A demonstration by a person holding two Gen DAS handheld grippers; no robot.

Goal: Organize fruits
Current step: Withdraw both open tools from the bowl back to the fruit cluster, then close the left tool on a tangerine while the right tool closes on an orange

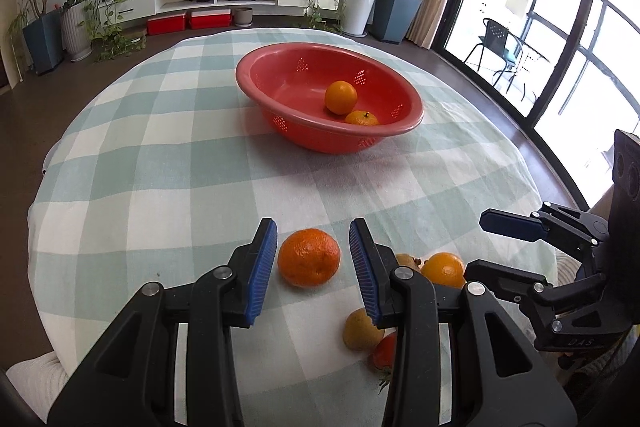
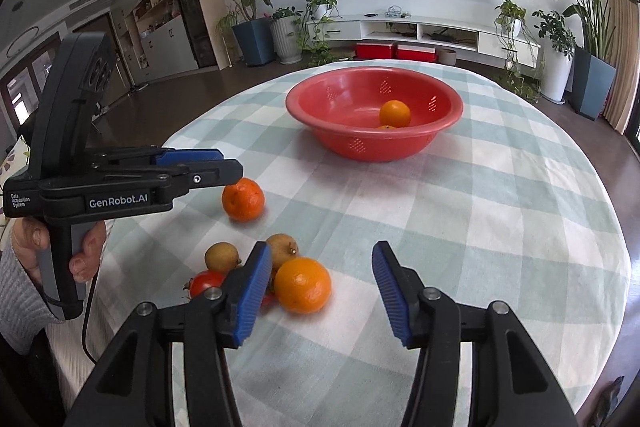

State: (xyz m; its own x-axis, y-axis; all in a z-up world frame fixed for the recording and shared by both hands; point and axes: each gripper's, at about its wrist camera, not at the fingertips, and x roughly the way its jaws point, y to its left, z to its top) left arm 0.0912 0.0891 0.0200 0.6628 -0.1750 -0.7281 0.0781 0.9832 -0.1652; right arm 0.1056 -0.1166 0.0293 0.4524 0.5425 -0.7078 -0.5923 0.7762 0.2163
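A red basket bowl [image 1: 256,75] [image 2: 296,103] stands mid-table with two oranges [image 1: 340,97] [image 2: 395,113] inside. My left gripper [image 1: 313,259] is open, its blue pads on either side of a dark orange [image 1: 308,257] [image 2: 243,198] that lies on the cloth. My right gripper [image 2: 322,291] is open, with a lighter orange [image 2: 302,284] [image 1: 443,268] just inside its left finger. Two brown-yellow fruits [image 2: 221,257] [image 2: 282,246] and a red fruit [image 2: 205,283] lie beside that orange. In the left wrist view they are partly hidden behind my right finger [image 1: 362,329].
A green-and-white checked cloth [image 1: 160,167] [image 2: 500,207] covers the round table. The table edge curves close on both sides. Potted plants, a TV stand and glass doors lie beyond the table. The person's hand [image 2: 86,251] holds the left gripper's handle.
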